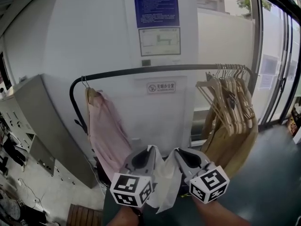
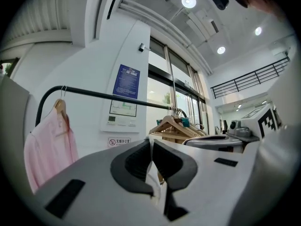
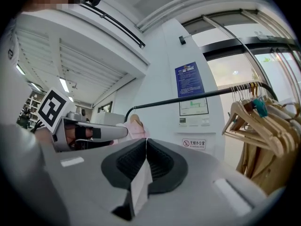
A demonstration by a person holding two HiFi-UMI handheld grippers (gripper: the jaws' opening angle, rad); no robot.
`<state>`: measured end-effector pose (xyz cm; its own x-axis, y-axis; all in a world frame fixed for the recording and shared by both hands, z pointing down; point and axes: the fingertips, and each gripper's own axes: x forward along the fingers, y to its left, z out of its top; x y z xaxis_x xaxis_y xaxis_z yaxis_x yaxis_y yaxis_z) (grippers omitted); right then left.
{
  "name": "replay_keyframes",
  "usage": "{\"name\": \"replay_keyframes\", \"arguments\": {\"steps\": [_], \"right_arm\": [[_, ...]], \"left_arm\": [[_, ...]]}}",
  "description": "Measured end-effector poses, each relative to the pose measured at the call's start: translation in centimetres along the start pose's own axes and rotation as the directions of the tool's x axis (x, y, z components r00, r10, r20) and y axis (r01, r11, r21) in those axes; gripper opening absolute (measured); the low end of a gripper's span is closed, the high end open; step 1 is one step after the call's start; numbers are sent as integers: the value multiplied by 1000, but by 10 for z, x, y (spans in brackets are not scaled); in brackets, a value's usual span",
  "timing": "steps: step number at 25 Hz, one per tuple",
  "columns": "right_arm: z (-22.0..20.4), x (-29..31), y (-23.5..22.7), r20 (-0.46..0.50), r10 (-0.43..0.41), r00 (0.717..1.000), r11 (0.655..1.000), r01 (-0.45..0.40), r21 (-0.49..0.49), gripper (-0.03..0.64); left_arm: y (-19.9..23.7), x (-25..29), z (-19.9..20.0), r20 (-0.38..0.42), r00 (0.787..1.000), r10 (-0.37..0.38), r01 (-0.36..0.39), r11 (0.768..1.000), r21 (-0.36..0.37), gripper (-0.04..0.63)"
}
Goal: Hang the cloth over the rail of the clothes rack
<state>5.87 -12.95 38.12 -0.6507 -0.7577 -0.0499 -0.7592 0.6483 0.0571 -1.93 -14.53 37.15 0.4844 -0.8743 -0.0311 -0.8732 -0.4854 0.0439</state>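
Note:
A white cloth hangs between my two grippers, low in the head view and in front of the rack. My left gripper is shut on the cloth's left part, and a strip of cloth shows between its closed jaws. Beside it, my right gripper is shut on the other part, with a fold of cloth pinched in its jaws. The black rail of the clothes rack runs above and beyond both grippers, with a bare stretch in its middle.
A pink shirt hangs on a hanger at the rail's left end. Several wooden hangers with a tan garment crowd the right end. A grey cabinet stands at the left, a white wall with posted signs behind the rack, glass doors at the right.

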Motion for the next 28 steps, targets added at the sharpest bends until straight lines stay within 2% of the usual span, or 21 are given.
{"name": "replay_keyframes", "arguments": {"steps": [4, 7, 13, 18, 22, 25, 28], "right_arm": [[54, 0, -14, 62, 53, 997, 998, -52, -17, 6], [102, 1, -27, 103, 88, 991, 996, -85, -31, 7], [229, 20, -55, 163, 145, 976, 979, -119, -163, 7], [350, 74, -88, 192, 111, 975, 959, -55, -279, 6], [439, 131, -121, 220, 37, 975, 947, 36, -320, 6], [491, 176, -154, 231, -27, 973, 927, 111, -359, 6], [521, 218, -198, 235, -113, 965, 901, 199, -385, 6]], "left_arm": [[-13, 15, 56, 46, 999, -18, 17, 1000, 26, 9], [-20, 23, 104, 83, 996, -22, 16, 997, 74, 9], [-16, 53, 233, 184, 983, -22, -11, 985, 175, 9], [6, 108, 348, 209, 978, -23, -27, 973, 230, 9], [41, 151, 439, 248, 969, 5, -74, 960, 270, 9], [78, 183, 494, 268, 963, 44, -129, 942, 309, 9], [123, 212, 533, 287, 956, 65, -161, 933, 323, 9]]}}
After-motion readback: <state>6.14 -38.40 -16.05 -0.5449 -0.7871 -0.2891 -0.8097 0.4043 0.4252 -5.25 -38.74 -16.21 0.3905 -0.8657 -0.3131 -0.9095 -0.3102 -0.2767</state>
